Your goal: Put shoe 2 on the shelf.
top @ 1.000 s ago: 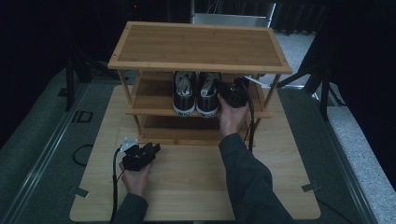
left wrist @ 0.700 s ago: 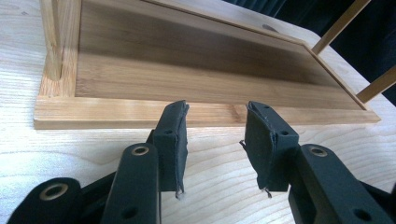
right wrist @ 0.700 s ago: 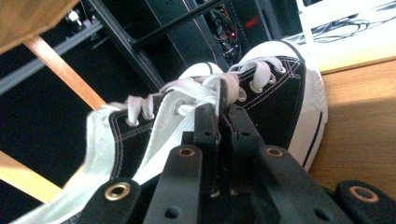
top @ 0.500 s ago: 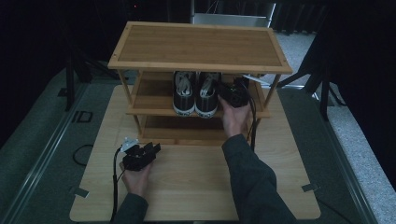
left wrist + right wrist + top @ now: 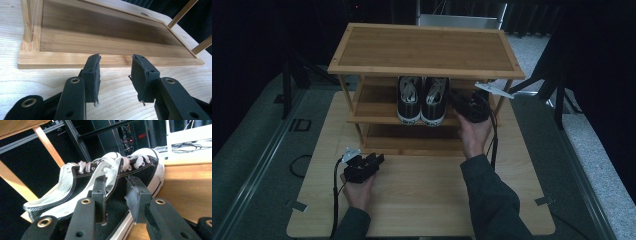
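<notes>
on the middle shelf: right gripper working at the pair of sneakers

at the rack's (image 5: 422, 47) middle shelf (image 5: 372, 102), the right gripper (image 5: 472, 107) is pressed in beside the right-hand sneaker (image 5: 434, 100) of a black-and-white pair standing toes-out, the left-hand sneaker (image 5: 408, 100) just beside it. in the right gripper view the jaws stand parted, not clamped, with the near side of the sneaker (image 5: 110, 182) and its white laces just ahead of the pads; one pad seems to overlap the shoe's collar, but i cannot tell whether it is touching. i judge the step to be either placing this shoe or lining up to take it, with the grip not made.

the left gripper (image 5: 362, 167) rests on the table (image 5: 422, 200) in front of the rack, jaws apart and empty; its own view looks at the bare bottom shelf (image 5: 100, 32).

next move, as i read it: bring the right jaws squarely over the shoe's side wall before closing, keeping clear of the laces and of the rack's upright post close by; a skewed bite could tip the shoe against its neighbour.

compared with a second ago, little differs: both sneakers sit in the same spot, the left gripper has not shifted, and the right hand has stayed at the shelf's right end with only a slight change.
</notes>
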Tool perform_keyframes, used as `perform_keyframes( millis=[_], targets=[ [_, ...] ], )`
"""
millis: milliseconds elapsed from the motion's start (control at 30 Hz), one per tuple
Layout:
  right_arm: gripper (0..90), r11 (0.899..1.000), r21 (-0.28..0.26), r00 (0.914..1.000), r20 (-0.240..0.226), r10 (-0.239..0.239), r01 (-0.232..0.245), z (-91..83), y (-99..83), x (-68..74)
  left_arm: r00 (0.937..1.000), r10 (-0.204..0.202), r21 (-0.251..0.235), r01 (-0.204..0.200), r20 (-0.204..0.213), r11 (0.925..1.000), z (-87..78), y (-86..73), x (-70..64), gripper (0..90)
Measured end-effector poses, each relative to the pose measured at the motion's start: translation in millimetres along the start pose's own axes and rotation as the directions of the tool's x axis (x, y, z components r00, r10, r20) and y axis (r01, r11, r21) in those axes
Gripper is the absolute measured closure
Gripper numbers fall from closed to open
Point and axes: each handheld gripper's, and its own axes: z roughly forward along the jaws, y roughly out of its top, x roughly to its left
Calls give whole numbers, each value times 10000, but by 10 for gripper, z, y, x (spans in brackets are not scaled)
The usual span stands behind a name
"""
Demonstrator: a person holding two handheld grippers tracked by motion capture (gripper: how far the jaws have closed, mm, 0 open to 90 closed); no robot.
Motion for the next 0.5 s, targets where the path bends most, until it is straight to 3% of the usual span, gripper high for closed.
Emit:
perform_keyframes(
  millis=[500],
  targets=[
    [670,9985,247,9981,-400,-469,480,-252,-288,-33,10000,-20,15,20,-5,10000,2,0,0,592]
  ],
)
